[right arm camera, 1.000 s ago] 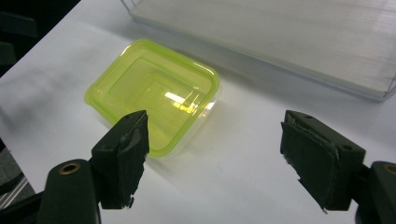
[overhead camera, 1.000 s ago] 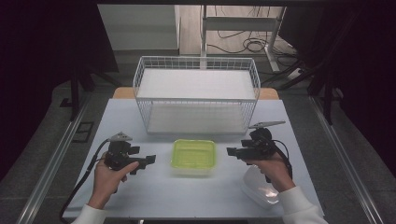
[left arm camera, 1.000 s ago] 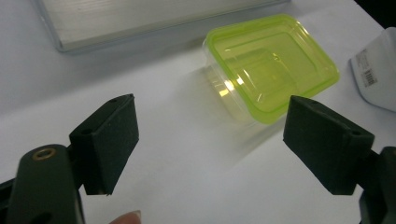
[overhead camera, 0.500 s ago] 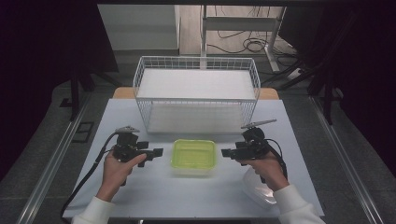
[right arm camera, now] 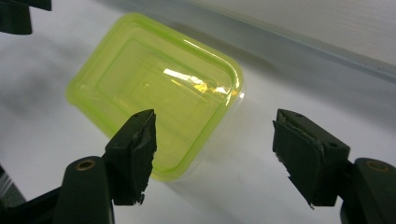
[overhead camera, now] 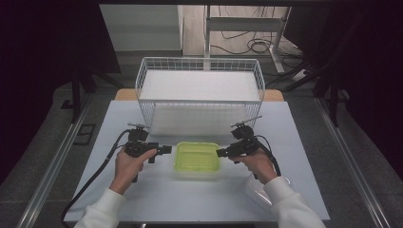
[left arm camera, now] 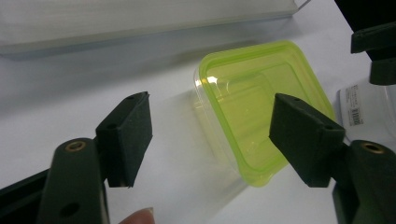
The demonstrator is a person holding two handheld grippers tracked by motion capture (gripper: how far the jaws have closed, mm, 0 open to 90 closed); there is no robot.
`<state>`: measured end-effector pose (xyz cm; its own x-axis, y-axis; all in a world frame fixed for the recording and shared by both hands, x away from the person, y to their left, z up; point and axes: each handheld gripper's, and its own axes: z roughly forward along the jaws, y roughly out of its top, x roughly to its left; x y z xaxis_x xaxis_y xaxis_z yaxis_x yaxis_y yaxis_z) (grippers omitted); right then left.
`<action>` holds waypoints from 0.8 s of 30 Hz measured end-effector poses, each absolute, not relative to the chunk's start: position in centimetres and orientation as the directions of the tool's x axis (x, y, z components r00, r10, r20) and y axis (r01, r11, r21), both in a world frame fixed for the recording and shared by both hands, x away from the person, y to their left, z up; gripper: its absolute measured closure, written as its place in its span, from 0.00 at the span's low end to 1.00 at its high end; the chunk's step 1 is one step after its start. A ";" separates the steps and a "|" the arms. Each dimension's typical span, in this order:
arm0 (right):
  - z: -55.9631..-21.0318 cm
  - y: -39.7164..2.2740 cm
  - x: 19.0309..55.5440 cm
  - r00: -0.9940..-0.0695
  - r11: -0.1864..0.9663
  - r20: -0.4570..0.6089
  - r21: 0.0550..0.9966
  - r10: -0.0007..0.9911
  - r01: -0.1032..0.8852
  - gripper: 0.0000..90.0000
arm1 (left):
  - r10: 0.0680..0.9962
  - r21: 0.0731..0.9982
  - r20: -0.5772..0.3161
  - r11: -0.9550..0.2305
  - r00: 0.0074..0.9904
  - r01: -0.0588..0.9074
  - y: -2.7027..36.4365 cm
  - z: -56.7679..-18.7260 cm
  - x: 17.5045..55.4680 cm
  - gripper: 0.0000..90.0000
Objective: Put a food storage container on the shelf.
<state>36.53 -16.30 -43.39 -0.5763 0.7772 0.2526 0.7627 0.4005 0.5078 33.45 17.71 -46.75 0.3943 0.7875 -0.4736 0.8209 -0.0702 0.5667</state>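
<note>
glossy translucent green rectangular container (overhead camera: 197, 158) with rounded corners.

No text can be read. A white label (left arm camera: 353, 103) with a barcode sits on a clear plastic thing just right of the left gripper's right jaw, too small to read.
</note>
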 end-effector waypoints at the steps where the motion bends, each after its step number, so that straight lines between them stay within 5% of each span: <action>1: -43.5 -16.2 36.7 -0.568 0.394 0.253 0.505 0.783 0.768 0.35 | 0.786 0.559 -0.481 -0.066 0.389 0.826 17.6 -46.9 33.6 0.35; 24: -46.7 -15.5 37.9 -0.461 0.324 0.329 0.394 0.824 0.860 0.52 | 0.716 0.455 -0.594 -0.078 0.368 0.887 15.7 -49.9 34.8 0.57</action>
